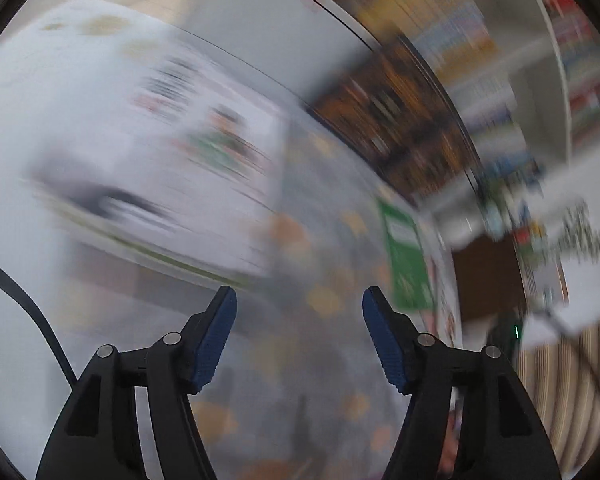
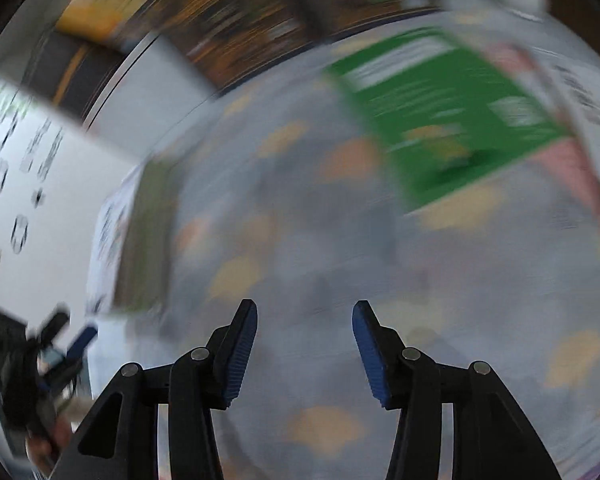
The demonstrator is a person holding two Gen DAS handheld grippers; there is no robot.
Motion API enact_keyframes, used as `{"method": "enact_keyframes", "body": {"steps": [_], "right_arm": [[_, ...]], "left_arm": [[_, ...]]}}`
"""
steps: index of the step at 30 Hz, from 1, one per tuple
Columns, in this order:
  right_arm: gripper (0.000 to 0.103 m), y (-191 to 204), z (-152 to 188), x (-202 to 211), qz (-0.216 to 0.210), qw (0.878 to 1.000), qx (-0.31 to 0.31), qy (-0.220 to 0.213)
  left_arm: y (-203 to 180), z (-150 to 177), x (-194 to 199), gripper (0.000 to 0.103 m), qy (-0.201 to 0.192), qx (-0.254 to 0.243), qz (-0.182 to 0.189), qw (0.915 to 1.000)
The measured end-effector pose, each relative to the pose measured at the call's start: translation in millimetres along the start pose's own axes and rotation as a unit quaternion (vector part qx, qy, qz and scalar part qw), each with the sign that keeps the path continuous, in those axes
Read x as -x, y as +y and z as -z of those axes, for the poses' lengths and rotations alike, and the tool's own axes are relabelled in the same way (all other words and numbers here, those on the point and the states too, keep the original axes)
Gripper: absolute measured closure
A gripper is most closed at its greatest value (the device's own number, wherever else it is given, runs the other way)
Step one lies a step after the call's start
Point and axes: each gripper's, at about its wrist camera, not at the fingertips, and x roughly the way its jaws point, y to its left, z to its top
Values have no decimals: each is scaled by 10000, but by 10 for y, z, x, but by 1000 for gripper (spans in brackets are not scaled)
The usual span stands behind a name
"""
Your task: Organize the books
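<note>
A: Both the left gripper (image 1: pixel 299 300) and right gripper (image 2: pixel 305 312) are standing released, empty. The green book (image 2: pixel 440 120) is lying on the patterned cloth (image 2: pixel 300 240).
B: Everything is blurring; I think they are risking to miss its edge.

Tabletop (image 2: pixel 300 240): grey cloth, orange blotches.
Book (image 2: pixel 452 120): green cover, white print.
Second book (image 1: pixel 172 152): white.
Tool pads (image 1: pixel 212 344): blue, ribbed.

Green book (image 2: pixel 444 120) flat, white book (image 1: pixel 172 152) nearby
</note>
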Motion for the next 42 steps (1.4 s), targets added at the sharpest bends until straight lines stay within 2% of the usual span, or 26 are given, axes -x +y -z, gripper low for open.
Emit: {"method": "enact_keyframes", "body": {"steps": [4, 8, 13, 18, 20, 23, 24, 26, 30, 31, 34, 36, 39, 42], "right_arm": [[54, -707, -424, 333, 166, 9965, -662, -488], [54, -1031, -835, 547, 537, 9928, -582, -902], [66, -1289, -1339, 442, 670, 9949, -288, -701], [67, -1415, -1714, 174, 848, 9942, 80, -653], [67, -1473, -1828, 60, 938, 9938, 142, -586], [67, -1470, -1894, -27, 708, 9961, 267, -452], [67, -1430, -1877, -34, 651, 9962, 386, -422], [65, -1336, -1823, -64, 438, 9970, 585, -267], [64, -1228, -1581, 9, 461, 9963, 695, -218], [64, -1247, -1458, 57, 308, 9975, 627, -144], [64, -1277, -1158, 137, 26, 9987, 507, 66], [64, -1262, -829, 195, -156, 9981, 502, 325], [64, -1218, -376, 239, -286, 9958, 587, 635], [64, -1165, 13, 320, -235, 9926, 860, 822]], "left_arm": [[-592, 123, -552, 40, 360, -567, -114, 9977], [-1138, 132, -1261, 40, 680, -856, -49, 9940], [-1540, 71, -1940, 40, 715, -886, -216, 9933], [-1578, -10, -2419, 40, 710, -680, -676, 9929], [-1563, -13, -2515, 40, 757, -582, -725, 9928], [-1628, -14, -2556, 40, 703, -693, -839, 9916], [-1633, -7, -2546, 40, 702, -695, -850, 9915], [-1648, 19, -2573, 39, 860, -638, -528, 9928], [-1755, 166, -2508, 38, 881, -1028, -1011, 9856], [-1734, 226, -2436, 38, 892, -1057, -1076, 9845], [-1568, 478, -2155, 38, 990, -836, -962, 9869], [-1435, 708, -1905, 38, 1028, -651, -969, 9878], [-1319, 1009, -1612, 38, 1057, -552, -1099, 9868], [-1266, 1281, -1440, 38, 1153, -517, -1156, 9852]]}}
